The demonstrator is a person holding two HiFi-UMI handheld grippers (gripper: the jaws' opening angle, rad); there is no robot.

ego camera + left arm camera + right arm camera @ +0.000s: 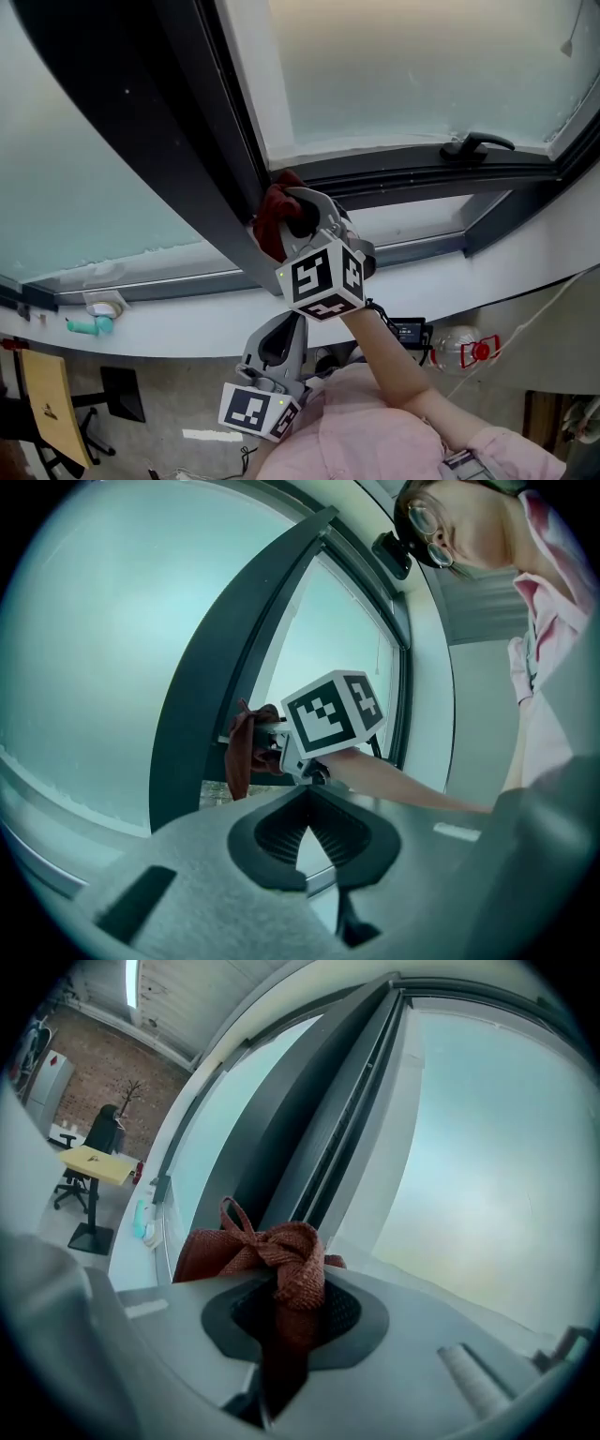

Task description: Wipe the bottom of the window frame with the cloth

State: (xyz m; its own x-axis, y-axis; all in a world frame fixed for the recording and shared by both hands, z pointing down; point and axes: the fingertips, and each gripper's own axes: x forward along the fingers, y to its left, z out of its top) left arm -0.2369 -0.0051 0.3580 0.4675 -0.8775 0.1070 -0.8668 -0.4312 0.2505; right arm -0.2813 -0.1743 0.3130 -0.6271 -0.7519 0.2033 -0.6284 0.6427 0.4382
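A dark red cloth (271,223) is bunched in my right gripper (287,217), which is shut on it. The cloth is against the dark window frame (412,176), where the bottom rail meets the slanted post. The right gripper view shows the knotted cloth (291,1251) filling the jaws of that gripper (295,1290), with the frame's grooves running away beyond it. My left gripper (273,347) hangs lower, close to the person's body, shut and empty. From the left gripper (307,803) I see the cloth (241,752) beside the post.
A black window handle (476,144) sits on the rail to the right. Below runs a white sill (187,323) with a turquoise object (91,325) at its left end. A plastic bottle (459,349) stands below the sill, and a yellow table (47,394) at the lower left.
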